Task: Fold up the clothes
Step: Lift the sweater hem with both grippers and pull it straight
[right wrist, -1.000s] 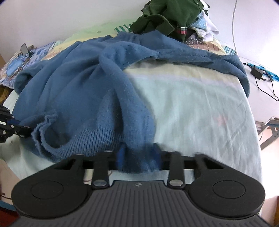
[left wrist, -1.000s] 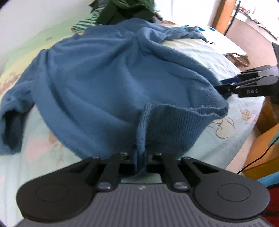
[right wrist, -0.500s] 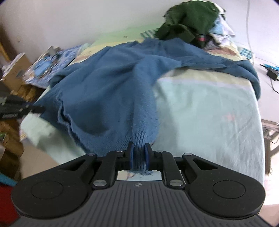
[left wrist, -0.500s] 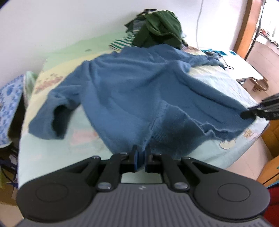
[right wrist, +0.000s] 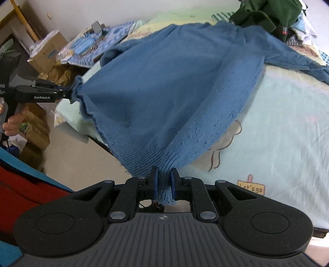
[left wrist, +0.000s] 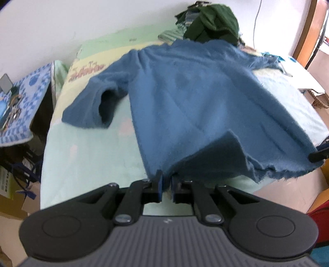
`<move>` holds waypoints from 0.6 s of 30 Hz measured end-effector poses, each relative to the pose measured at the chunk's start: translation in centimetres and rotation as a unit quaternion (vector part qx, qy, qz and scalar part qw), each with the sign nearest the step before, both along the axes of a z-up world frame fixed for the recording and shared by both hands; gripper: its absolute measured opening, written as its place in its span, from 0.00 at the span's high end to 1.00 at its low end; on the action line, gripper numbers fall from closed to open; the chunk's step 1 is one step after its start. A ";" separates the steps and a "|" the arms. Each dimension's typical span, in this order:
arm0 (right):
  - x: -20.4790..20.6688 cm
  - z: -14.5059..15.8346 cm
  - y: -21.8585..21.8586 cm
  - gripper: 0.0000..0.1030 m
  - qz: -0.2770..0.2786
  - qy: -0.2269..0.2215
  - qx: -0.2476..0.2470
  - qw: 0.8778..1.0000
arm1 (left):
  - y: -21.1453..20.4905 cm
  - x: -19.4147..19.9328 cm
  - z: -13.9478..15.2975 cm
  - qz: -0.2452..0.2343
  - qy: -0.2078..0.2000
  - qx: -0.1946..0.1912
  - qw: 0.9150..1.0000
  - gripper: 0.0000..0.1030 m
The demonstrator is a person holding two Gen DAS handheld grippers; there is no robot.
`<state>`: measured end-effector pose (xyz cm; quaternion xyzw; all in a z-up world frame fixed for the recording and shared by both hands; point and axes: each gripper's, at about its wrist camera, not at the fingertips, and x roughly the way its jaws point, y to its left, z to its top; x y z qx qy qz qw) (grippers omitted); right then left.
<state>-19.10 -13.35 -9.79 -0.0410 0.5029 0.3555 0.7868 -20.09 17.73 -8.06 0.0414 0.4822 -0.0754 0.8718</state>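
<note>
Two claws, one blue sweater (left wrist: 197, 98), one bed (left wrist: 86, 156). Ahead of both claws, bed in pale green sheet, spread beneath everything. Sweater stretched out over it, hem lifted off the sheet between the claws, one sleeve (left wrist: 90, 106) lying ahead and left of the left claw (left wrist: 166, 185). Beyond the sweater's collar, at the far end, heap of dark green clothes (right wrist: 265, 14). Left claw pinched narrow on one hem corner; right claw (right wrist: 163, 180) clamped tight on the ribbed hem at the other corner. Cartoon print (right wrist: 249, 188) on the sheet just right of the right claw.
</note>
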 end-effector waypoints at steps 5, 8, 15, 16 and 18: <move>-0.2 -2.2 0.9 0.87 0.016 0.005 -0.029 0.999 | 0.1 -0.1 -2.9 0.003 0.026 0.016 1.000 0.94; -0.1 -3.3 1.4 0.87 0.024 0.013 -0.037 0.999 | 0.4 0.0 -3.6 0.011 0.029 0.017 0.999 0.91; -0.7 -4.2 1.3 0.75 0.071 0.059 -0.077 0.993 | 0.4 -1.5 -3.7 -0.021 0.045 0.073 0.996 0.84; -0.7 -3.3 0.8 0.75 0.074 0.045 -0.073 0.994 | 0.6 -1.9 -3.7 -0.026 0.049 0.083 0.995 0.84; -0.2 -1.5 -0.5 0.75 0.065 0.025 -0.053 0.996 | 1.6 -2.7 -2.8 -0.015 0.053 0.087 0.995 0.84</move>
